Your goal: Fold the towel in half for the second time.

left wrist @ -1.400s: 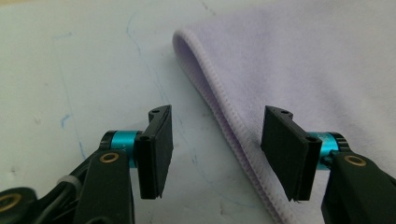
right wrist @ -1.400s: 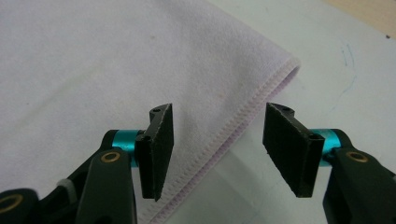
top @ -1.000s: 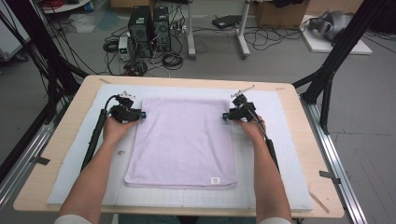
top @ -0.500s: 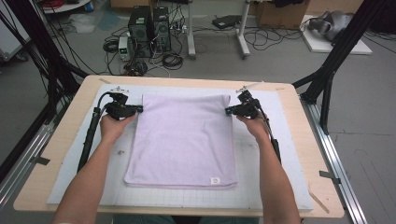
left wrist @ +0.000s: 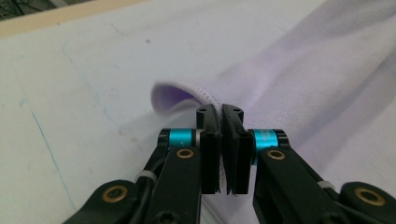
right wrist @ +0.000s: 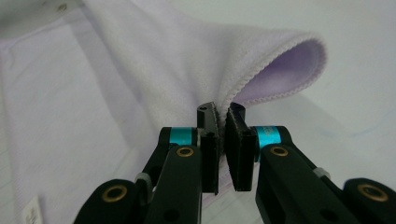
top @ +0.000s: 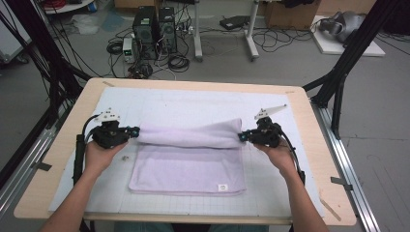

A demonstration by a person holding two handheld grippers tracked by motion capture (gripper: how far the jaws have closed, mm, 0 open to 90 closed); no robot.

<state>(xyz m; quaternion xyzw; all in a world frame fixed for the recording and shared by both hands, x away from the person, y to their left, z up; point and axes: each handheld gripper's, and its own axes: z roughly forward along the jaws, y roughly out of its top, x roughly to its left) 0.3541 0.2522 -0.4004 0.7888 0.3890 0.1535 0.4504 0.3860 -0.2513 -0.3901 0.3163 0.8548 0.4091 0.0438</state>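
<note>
A lilac towel (top: 188, 164) lies on the white grid mat, its far edge lifted and drawn toward the person into a rolled fold (top: 193, 135). My left gripper (top: 137, 130) is at the fold's left corner; its jaws have just been closing and now pinch the towel's hem (left wrist: 205, 95). At the right corner my right gripper (top: 241, 137) is shut on the towel's stitched edge (right wrist: 243, 84). In the left gripper view my left gripper (left wrist: 220, 112) holds cloth (left wrist: 317, 79) between its pads. In the right gripper view my right gripper (right wrist: 221, 109) does the same with the towel (right wrist: 140, 70).
The white grid mat (top: 193, 99) covers a wooden table (top: 63, 145). A small pale object (top: 124, 157) lies on the mat by the left hand. Black frame legs (top: 338, 82) flank the table; computers and cables (top: 154, 29) sit on the floor beyond.
Both grippers closed on the towel's far corners, rose, and moved toward the person, pulling the far edge over the near half. The towel went from flat to half folded.
</note>
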